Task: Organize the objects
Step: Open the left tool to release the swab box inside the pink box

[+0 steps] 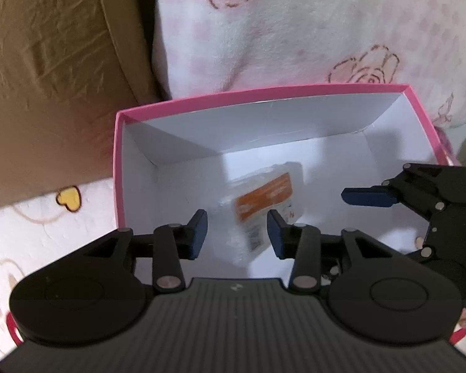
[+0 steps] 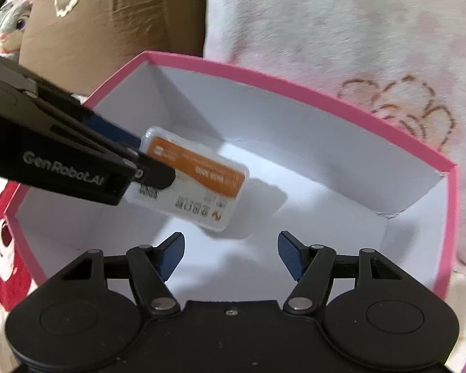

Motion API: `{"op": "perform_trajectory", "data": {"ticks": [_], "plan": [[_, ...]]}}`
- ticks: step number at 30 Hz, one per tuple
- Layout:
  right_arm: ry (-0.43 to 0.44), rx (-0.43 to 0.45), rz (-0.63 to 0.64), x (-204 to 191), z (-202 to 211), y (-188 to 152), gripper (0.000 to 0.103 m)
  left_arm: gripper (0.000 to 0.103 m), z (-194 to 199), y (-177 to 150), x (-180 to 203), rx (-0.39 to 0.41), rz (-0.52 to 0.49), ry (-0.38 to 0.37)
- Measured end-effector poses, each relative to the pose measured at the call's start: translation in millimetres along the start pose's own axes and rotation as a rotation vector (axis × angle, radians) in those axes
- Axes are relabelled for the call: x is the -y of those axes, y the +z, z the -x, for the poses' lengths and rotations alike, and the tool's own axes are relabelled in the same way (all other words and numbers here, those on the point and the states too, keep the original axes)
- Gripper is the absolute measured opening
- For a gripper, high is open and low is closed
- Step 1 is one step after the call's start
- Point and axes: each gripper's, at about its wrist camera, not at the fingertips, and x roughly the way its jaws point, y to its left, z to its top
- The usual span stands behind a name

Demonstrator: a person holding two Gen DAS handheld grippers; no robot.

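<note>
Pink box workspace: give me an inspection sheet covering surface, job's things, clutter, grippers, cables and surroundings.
Surface: patterned pink-and-white blanket.
Job's things: open pink box, white inside; clear packet with an orange label, within the box walls.
Clutter: nothing seen.
Grippers: left gripper has its fingers either side of the packet's end, but whether they grip it cannot be told; right gripper is open and empty, over the box.
Cables: nothing seen.
Surroundings: brown cardboard box behind the pink box.
</note>
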Motion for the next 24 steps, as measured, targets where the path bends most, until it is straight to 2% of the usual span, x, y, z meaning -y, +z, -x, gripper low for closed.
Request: {"op": "perform_trajectory", "data": {"ticks": [2, 4, 7, 10, 14, 16, 19, 24], "plan": [[-0.001, -0.002, 0.013, -8, -2, 0, 0.07, 0.04, -7, -1, -3, -0.016, 0.019, -0.025], [0.006, 0.003, 0.011, -15, -3, 0, 0.07, 0.039, -17, -1, -10, -0.038, 0.081, -0.081], [0.013, -0.001, 0.014, -24, -5, 2, 0.07, 0.026, -30, -1, -12, -0.053, 0.125, -0.134], [-0.013, -0.029, 0.024, -31, -10, 0, 0.07, 0.021, -34, -2, -8, -0.036, 0.135, -0.129], [-0.067, -0.071, -0.005, -32, -17, -3, 0.071, 0.021, -32, -4, 1, -0.02, 0.109, -0.11], [-0.054, -0.087, -0.023, -33, -20, -3, 0.071, 0.022, -32, -2, 4, -0.015, 0.105, -0.076], [-0.02, -0.129, -0.056, -35, -29, -5, 0.071, 0.031, -33, -1, 3, -0.029, 0.115, -0.048], [-0.017, -0.13, -0.039, -51, -30, -17, 0.058, 0.039, -36, -4, 0, -0.033, 0.158, -0.081]]}}
